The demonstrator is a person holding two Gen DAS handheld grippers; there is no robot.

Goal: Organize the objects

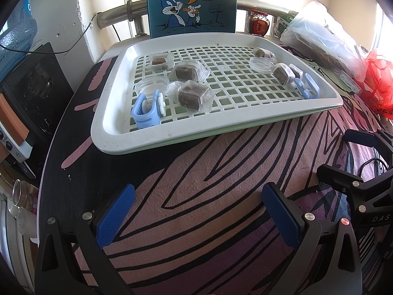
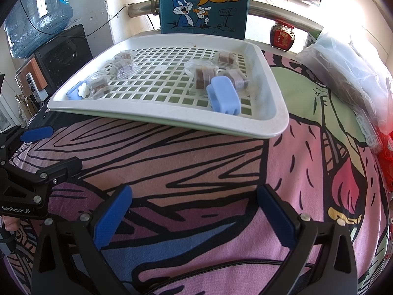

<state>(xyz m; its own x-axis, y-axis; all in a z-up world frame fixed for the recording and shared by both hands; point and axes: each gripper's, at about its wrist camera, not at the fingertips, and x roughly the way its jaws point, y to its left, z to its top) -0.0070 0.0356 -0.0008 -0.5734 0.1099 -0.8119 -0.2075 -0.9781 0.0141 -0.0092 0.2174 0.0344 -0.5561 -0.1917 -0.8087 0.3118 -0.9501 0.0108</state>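
left wrist view: left gripper (image 1: 196,218) spread wide, holding nothing, over the cartoon cloth (image 1: 221,162); wrapped cakes (image 1: 192,94), clear lids (image 1: 151,84) and blue clips (image 1: 146,111) scattered on the slotted tray (image 1: 110,132)
right wrist view: right gripper (image 2: 194,217) also gaping, empty; nearest grab is probably the blue clip (image 2: 223,95); I'd come in low, pinch its sides

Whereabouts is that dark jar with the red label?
The jar stands beyond the white tray's far right corner, just right of the Bugs Bunny board and under the metal rail, with a clear plastic bag on its right.
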